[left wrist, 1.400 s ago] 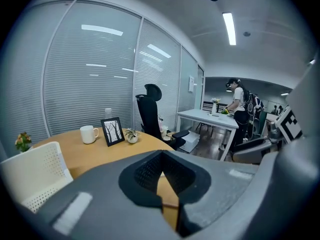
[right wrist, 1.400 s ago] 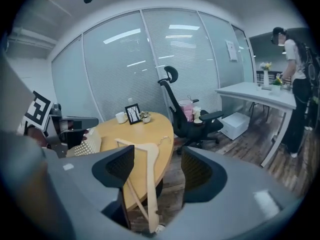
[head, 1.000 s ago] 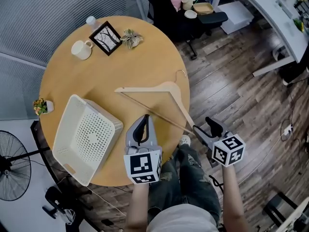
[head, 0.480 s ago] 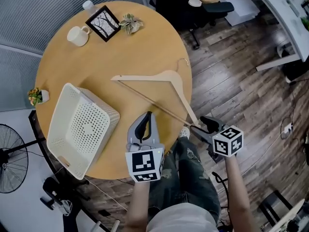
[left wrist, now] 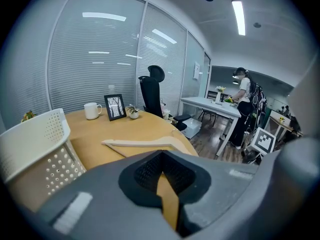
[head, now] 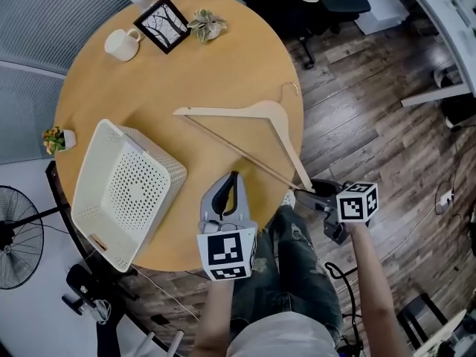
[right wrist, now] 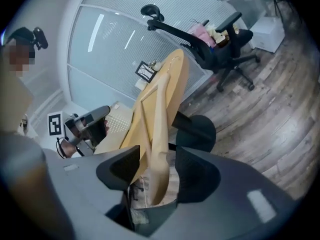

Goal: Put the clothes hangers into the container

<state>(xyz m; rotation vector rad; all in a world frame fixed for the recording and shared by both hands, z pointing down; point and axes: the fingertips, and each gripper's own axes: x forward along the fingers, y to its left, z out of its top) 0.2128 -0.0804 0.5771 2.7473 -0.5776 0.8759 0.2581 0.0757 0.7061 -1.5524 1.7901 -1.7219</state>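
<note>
Wooden hanger point(head: 245, 112) flat on the round table point(head: 186, 58), middle right of the frame, white basket point(head: 97, 162) near it at left, right gripper point(head: 311, 192) fingers point(right wrist: 197, 174) loose around its lower end, just closing in, not squeezing, left gripper point(head: 233, 177) fingers pressed together, holding nothing, lower middle

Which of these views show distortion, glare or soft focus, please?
Left gripper view: strong fisheye bending, dark corners, glare from the white ceiling strip light. Right gripper view: same bending; the pale wooden clothes hanger near the lens looks soft. Head view: sharp, evenly lit.
</note>
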